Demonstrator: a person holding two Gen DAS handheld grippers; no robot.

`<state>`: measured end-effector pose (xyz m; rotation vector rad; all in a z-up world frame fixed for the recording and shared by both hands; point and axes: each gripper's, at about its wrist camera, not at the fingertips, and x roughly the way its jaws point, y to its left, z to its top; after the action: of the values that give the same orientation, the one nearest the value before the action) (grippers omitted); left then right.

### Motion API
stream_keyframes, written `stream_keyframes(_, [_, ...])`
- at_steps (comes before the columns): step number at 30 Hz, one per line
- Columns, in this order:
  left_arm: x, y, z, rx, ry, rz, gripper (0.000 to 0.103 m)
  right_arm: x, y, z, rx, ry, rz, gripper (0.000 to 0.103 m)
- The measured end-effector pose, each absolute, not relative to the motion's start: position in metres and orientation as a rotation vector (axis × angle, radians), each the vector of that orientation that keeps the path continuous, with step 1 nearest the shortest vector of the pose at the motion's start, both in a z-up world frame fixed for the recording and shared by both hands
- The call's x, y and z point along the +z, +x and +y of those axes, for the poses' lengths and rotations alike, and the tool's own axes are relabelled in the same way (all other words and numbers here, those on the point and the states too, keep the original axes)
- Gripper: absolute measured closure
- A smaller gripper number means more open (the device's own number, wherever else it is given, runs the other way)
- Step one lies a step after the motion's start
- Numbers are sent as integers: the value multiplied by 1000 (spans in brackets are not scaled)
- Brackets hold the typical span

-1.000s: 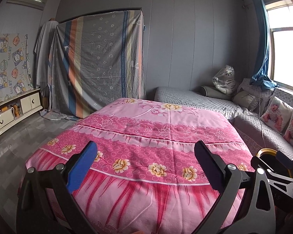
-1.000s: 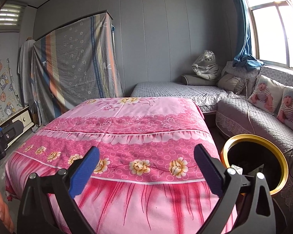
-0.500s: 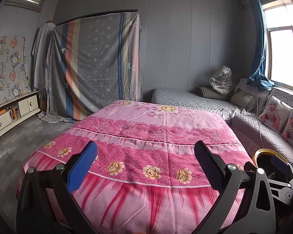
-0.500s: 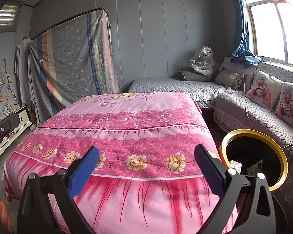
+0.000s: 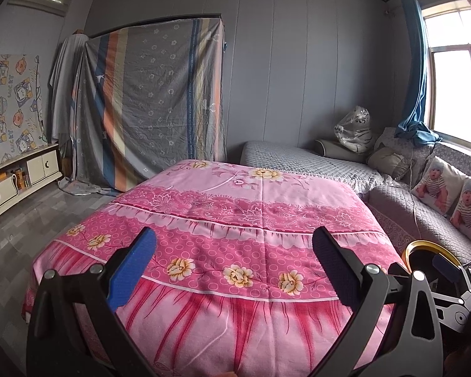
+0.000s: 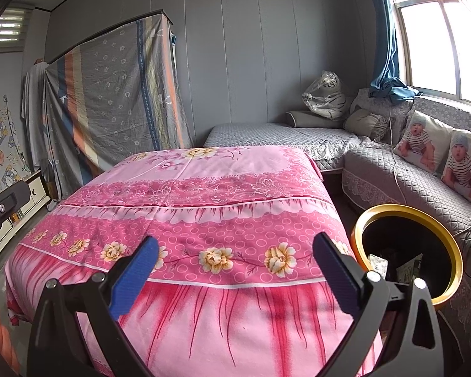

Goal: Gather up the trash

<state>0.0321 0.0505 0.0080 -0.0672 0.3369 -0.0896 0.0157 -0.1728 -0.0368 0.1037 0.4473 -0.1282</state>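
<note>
A black trash bin with a gold rim [image 6: 358, 220] stands on the floor right of the table, with scraps of paper trash [image 6: 406, 267] inside. Its rim also shows in the left wrist view [image 5: 424, 245]. My left gripper [image 5: 234, 264] is open and empty, above the near edge of the table covered in a pink floral cloth [image 5: 251, 207]. My right gripper [image 6: 235, 265] is open and empty, above the same near edge [image 6: 204, 207], just left of the bin. No trash shows on the cloth.
A grey quilted sofa [image 6: 408, 176] with baby-print cushions [image 6: 439, 154] runs along the right wall under a window. A cloth-draped cabinet [image 5: 154, 103] stands at the back. A low white cabinet [image 5: 18, 179] is at the left.
Both grippers have drifted slightly back and up from the table, staying open and empty. The bin sits a little lower and closer in the right wrist view.
</note>
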Motion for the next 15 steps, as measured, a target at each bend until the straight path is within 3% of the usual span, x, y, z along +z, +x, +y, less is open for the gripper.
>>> stream_keyframes(15, [7,33,44,-105,-60,338,8,-40,18,-176,-143,115,456,8])
